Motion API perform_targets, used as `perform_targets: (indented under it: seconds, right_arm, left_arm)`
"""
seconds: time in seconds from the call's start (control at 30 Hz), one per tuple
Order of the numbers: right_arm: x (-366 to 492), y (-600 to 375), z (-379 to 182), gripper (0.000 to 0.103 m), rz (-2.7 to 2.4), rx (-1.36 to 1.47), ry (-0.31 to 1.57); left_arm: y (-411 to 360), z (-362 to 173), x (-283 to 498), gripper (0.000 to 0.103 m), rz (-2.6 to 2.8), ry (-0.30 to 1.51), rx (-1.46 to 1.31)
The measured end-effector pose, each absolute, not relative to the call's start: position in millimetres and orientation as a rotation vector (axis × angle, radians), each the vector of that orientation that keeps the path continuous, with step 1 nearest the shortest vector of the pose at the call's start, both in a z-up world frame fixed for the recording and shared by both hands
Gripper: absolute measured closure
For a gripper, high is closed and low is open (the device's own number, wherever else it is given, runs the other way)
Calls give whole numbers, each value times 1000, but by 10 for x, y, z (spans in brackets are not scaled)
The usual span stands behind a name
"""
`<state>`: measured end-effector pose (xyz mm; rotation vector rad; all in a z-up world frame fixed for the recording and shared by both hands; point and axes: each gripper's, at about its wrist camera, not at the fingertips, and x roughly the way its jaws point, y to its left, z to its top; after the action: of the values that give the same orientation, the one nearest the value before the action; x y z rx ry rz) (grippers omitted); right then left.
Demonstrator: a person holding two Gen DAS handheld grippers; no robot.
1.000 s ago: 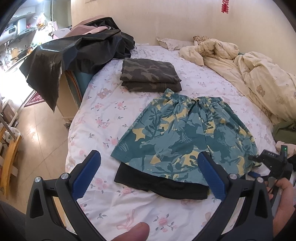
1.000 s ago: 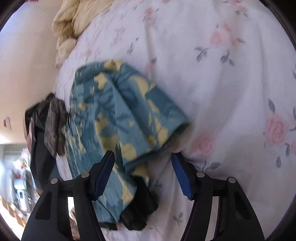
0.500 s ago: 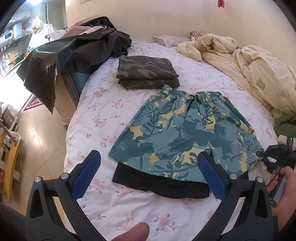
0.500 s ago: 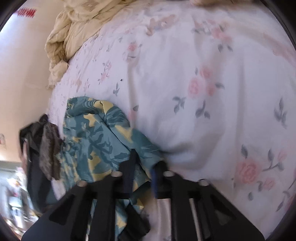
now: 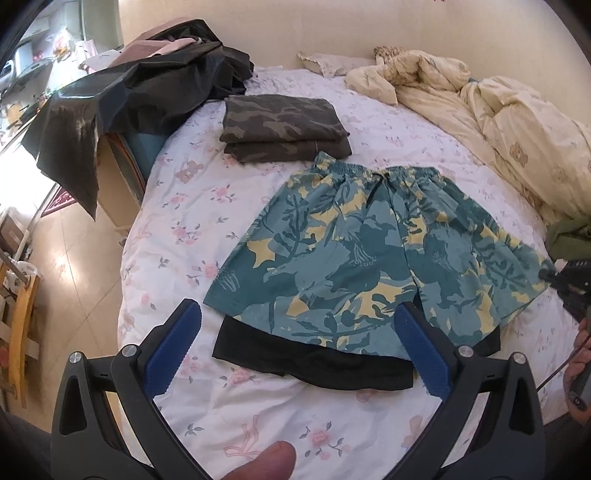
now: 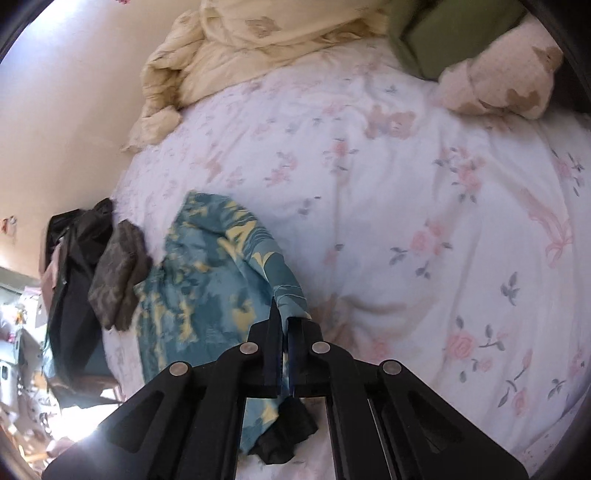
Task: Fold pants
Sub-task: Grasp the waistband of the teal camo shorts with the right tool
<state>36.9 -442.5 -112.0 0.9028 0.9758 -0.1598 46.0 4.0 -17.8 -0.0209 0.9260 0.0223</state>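
Teal and yellow patterned shorts (image 5: 369, 251) lie flat on the floral bed sheet (image 5: 192, 221), waistband away from me, black lining showing under the hems. My left gripper (image 5: 295, 350) is open and empty, hovering over the near hem of the left leg. My right gripper (image 6: 284, 332) is shut on the hem corner of the right leg of the shorts (image 6: 207, 288), lifting that edge a little off the sheet. In the left wrist view it shows at the right edge (image 5: 569, 291), held by a hand.
A folded camouflage garment (image 5: 284, 125) lies beyond the waistband. Dark clothes (image 5: 140, 88) are piled over furniture at the bed's left edge. A cream duvet (image 5: 498, 118) is bunched at the back right. A green garment (image 6: 443, 33) and a pillow (image 6: 498, 81) lie past the right gripper.
My right gripper closed on the hem corner of the right leg and has begun lifting it. The left gripper stayed open, drifting slightly closer over the shorts.
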Motion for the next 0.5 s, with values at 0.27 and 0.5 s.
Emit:
perform_targets:
  seconds: [0.27,0.5]
  right_arm:
    - [431,-4167,-1008,103,-72,904,938]
    - [389,-4085,-909,103,9,893,917]
  left_arm:
    - [-234,-127,1180,0,-47,1031,67]
    - [-1212,-48,2385,0,-152,1063,164]
